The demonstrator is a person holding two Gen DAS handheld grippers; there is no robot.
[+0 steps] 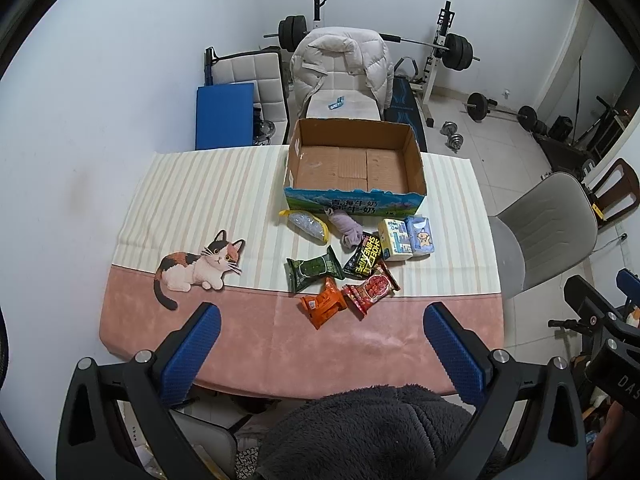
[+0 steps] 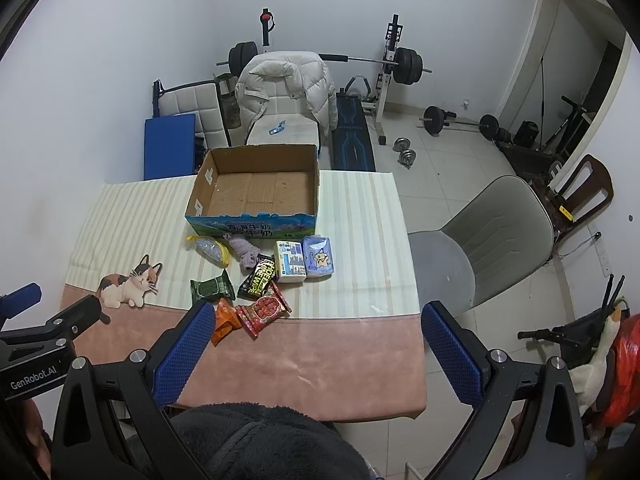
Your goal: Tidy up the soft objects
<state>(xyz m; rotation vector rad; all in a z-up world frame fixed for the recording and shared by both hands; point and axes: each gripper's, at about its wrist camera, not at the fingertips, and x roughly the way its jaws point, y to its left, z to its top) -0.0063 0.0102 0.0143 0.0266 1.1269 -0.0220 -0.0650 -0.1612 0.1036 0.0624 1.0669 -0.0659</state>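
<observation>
An empty cardboard box (image 1: 354,162) (image 2: 256,188) stands at the table's far side. In front of it lie a clear yellow-edged pouch (image 1: 308,225) (image 2: 211,249), a purple cloth (image 1: 347,229) (image 2: 246,254), two tissue packs (image 1: 406,239) (image 2: 306,260), a black wipe packet (image 1: 365,258) (image 2: 258,280), a green packet (image 1: 314,269) (image 2: 211,287), an orange packet (image 1: 324,307) (image 2: 226,320) and a red packet (image 1: 371,288) (image 2: 264,310). My left gripper (image 1: 322,328) and my right gripper (image 2: 314,326) are both open and empty, held back over the table's near edge.
The table wears a striped and pink cloth with a cat print (image 1: 200,268) (image 2: 128,286). A grey chair (image 1: 540,232) (image 2: 480,240) stands to the right. A chair with a white jacket (image 1: 340,68) and a barbell rack (image 1: 440,52) stand behind.
</observation>
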